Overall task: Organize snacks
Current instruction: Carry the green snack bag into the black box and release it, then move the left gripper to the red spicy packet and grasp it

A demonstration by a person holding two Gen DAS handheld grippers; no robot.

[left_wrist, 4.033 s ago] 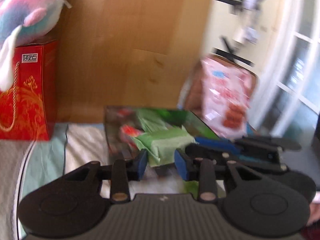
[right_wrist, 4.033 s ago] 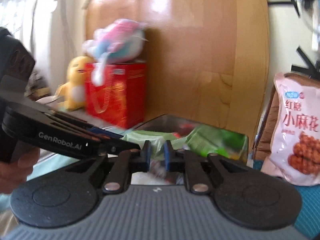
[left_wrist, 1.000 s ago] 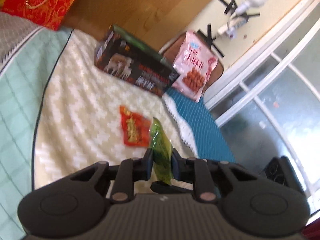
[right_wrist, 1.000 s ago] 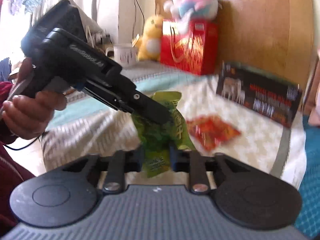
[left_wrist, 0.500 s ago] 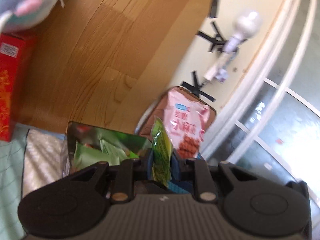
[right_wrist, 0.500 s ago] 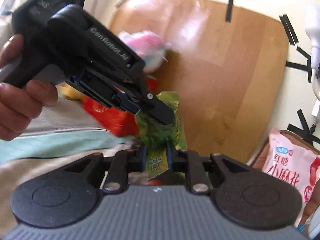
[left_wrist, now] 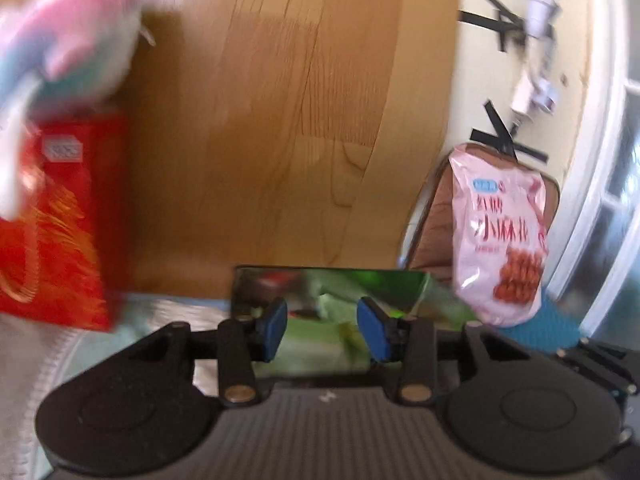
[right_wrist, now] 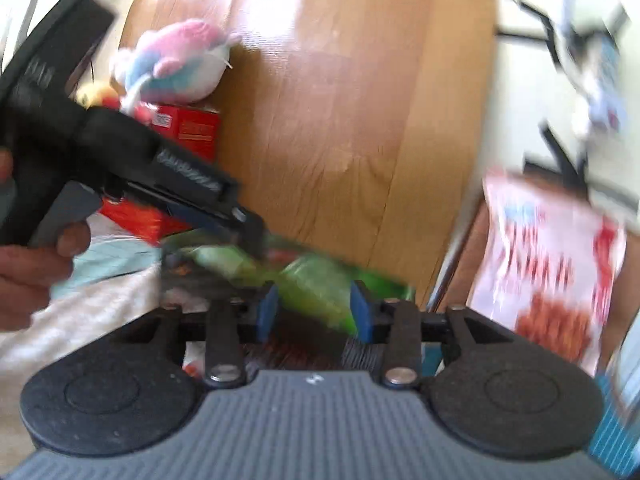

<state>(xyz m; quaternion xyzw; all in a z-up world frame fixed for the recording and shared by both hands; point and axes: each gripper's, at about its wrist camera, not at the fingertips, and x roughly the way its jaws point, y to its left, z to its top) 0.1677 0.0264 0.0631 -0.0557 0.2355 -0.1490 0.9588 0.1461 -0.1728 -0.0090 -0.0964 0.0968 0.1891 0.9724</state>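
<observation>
Behind the snack box (left_wrist: 328, 280), a broad wooden headboard (left_wrist: 280, 120), blurred in both views. Left of the box, a red gift bag (left_wrist: 52, 232) with gold swirls and a small white label (writing too smeared to read), a pink-and-blue plush toy (left_wrist: 68, 40) sitting on top. Right of the box, a pink snack bag (left_wrist: 500, 236) leaning upright against a brown chair back, with large red Chinese characters ending in 小麻花 above a picture of fried twists, and a small blue label near the top, unreadable.

Inside the box, green packets (right_wrist: 320, 284) heaped together with something red among them. Box lining shiny, reflecting the green.

Left gripper (left_wrist: 324, 330) held just in front of the box, blue pads spread wide, nothing between them. Right gripper (right_wrist: 314, 312) likewise spread apart and empty, poised at the box's near edge over the green packets. From the right wrist view, the left gripper's black body (right_wrist: 132, 160) reaching down to the box's left side, with white lettering on its flank too blurred to read (half a second ago legible as "GenRobot.AI").

Half a second ago: green packet pinched between both grippers' pads above the box. Now: both sets of pads parted, packet no longer held.
</observation>
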